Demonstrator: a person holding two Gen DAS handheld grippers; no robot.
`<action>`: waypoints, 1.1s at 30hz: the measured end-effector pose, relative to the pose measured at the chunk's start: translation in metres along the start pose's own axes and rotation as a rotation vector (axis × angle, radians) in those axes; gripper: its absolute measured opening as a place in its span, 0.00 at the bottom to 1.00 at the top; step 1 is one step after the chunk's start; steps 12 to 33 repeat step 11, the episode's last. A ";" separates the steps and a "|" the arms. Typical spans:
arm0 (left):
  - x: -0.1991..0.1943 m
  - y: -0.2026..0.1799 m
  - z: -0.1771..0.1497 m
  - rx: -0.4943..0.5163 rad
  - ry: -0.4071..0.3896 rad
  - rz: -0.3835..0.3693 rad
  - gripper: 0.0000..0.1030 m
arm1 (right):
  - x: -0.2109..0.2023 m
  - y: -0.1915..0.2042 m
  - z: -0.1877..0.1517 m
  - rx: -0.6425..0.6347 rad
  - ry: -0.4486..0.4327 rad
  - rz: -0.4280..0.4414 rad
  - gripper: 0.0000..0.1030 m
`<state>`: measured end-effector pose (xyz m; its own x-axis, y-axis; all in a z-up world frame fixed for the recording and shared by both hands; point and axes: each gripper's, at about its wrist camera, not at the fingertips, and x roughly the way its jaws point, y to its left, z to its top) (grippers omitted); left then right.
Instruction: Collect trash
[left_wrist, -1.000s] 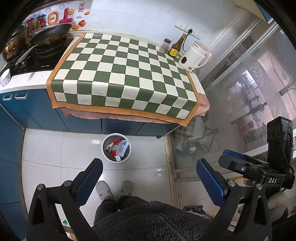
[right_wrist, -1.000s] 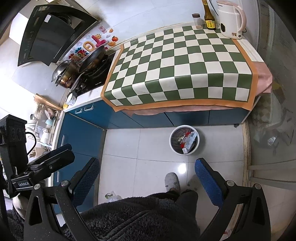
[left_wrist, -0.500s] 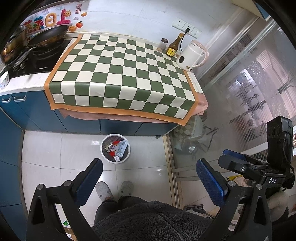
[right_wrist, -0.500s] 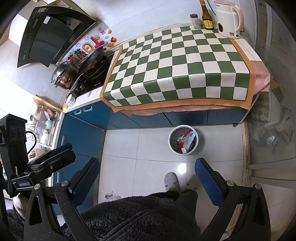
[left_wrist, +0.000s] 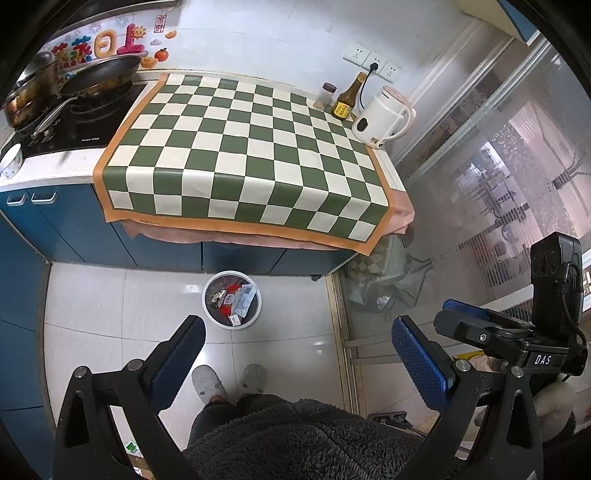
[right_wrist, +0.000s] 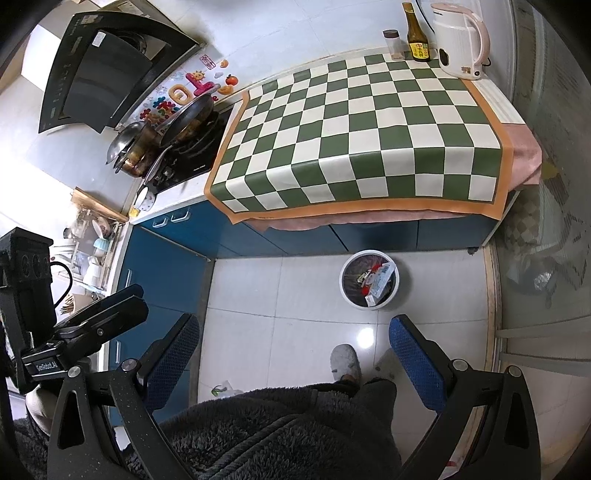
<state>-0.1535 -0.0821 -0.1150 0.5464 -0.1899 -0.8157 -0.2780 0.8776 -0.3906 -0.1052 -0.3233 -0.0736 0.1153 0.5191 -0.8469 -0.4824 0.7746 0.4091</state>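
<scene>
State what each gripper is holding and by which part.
Nothing. The left gripper and right gripper are both open and empty, hanging above the floor near the trash bin.

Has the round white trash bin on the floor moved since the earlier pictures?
No. The round white trash bin stands at the same spot before the blue cabinet; only the cameras drifted slightly.

The person is wearing a fuzzy dark grey robe, dark trousers and pale grey slippers. The left gripper is showing black speckled arms, silver screws and blue dimpled pads. The right gripper is looking the same, and a black camera block beside each is carrying white lettering and a black cable.
</scene>
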 end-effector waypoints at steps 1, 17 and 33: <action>-0.001 0.001 0.000 0.001 -0.002 -0.001 1.00 | -0.001 0.001 -0.001 0.000 -0.003 0.001 1.00; -0.010 0.002 -0.002 0.007 -0.024 0.000 1.00 | -0.004 0.008 -0.003 0.005 -0.012 0.001 1.00; -0.010 0.002 -0.002 0.007 -0.024 0.000 1.00 | -0.004 0.008 -0.003 0.005 -0.012 0.001 1.00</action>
